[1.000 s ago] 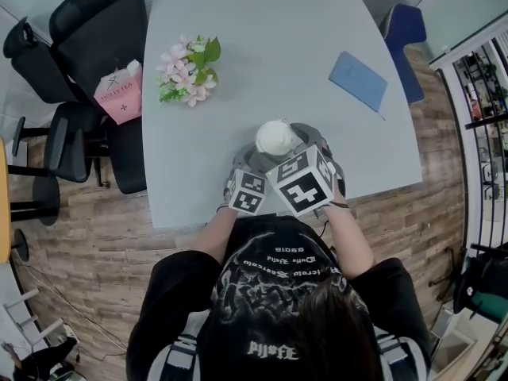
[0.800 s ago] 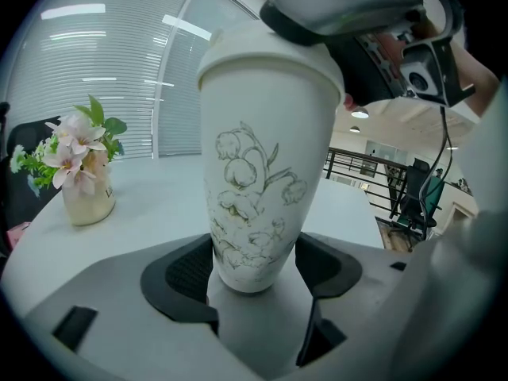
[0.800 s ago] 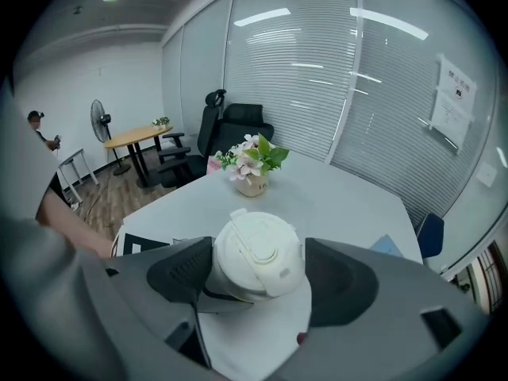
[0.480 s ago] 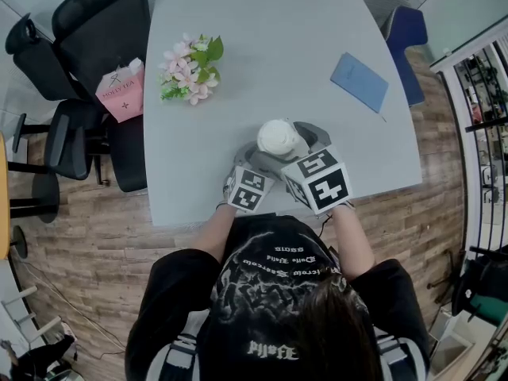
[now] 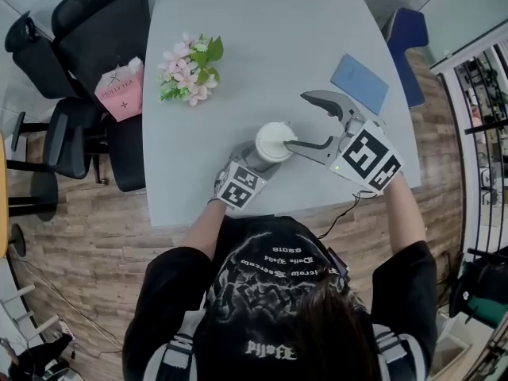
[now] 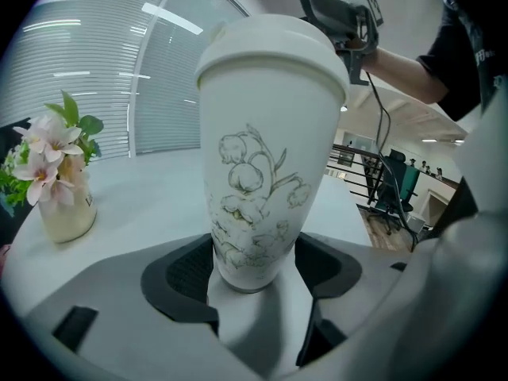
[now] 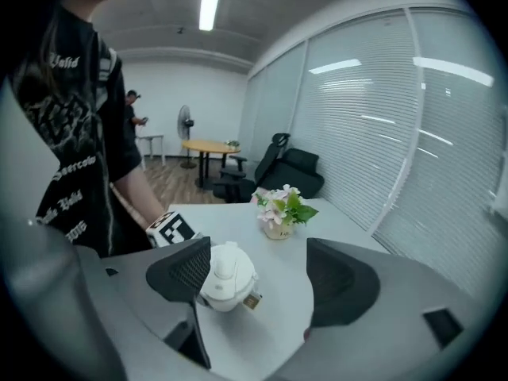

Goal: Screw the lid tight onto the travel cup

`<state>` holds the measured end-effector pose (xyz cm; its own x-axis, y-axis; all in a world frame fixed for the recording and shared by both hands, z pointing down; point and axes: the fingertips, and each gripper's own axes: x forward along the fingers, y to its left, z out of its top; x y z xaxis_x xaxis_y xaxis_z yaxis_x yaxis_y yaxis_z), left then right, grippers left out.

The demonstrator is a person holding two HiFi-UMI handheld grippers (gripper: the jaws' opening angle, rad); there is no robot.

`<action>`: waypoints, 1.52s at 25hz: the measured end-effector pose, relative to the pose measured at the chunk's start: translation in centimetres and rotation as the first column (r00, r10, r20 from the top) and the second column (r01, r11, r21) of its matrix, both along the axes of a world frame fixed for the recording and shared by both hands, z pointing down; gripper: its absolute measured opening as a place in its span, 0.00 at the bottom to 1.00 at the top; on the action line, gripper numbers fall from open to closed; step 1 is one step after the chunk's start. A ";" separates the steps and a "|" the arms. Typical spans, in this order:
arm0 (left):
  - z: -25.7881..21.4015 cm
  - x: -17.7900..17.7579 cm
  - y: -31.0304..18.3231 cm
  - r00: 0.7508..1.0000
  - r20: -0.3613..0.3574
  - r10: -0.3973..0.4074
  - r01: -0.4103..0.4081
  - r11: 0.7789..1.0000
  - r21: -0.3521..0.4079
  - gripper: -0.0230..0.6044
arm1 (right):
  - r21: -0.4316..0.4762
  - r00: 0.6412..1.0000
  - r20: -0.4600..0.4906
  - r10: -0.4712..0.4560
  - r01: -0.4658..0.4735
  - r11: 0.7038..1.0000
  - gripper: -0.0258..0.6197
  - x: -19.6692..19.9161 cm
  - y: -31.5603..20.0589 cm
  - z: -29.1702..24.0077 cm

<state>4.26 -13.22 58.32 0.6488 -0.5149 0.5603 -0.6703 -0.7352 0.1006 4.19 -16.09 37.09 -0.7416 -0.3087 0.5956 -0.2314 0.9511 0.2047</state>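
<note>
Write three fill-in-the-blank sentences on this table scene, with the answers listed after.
The left gripper clamps the ___ of the travel cup.
The flat notebook is coloured ___.
The pink flowers stand in a small ___.
Missing: base; blue; vase.

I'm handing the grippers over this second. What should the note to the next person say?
Left gripper: shut on the travel cup near its base; cup upright on the table.
Right gripper: open, beside the lid, not gripping it; its jaws have just been closing slightly, nothing between them.
Done: lid sits on the cup.
Left: tightness cannot be seen; probably regrip the lid with the right gripper, twist until firm, then release.
</note>
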 end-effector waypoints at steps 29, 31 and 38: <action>0.1 -0.2 -0.1 0.986 0.034 0.162 -0.160 0.985 -0.070 0.59 | -0.175 -0.109 -0.737 -0.667 0.984 0.032 0.71 -1.1 3.1 9.3; 0.1 0.0 -0.2 0.985 0.035 0.167 -0.164 0.984 -0.068 0.59 | -0.207 -0.138 -0.723 -0.676 0.978 0.021 0.70 -0.9 3.2 9.7; 0.3 -0.1 -0.3 0.986 0.023 0.168 -0.166 0.984 -0.067 0.59 | -0.242 -0.140 -0.695 -0.705 0.969 0.046 0.67 -1.2 3.3 10.0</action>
<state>4.14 -13.55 58.60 0.7056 -0.3627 0.6088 -0.5422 -0.8295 0.1343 2.98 -12.76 47.12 -0.0747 0.0872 0.9934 0.9957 0.0621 0.0694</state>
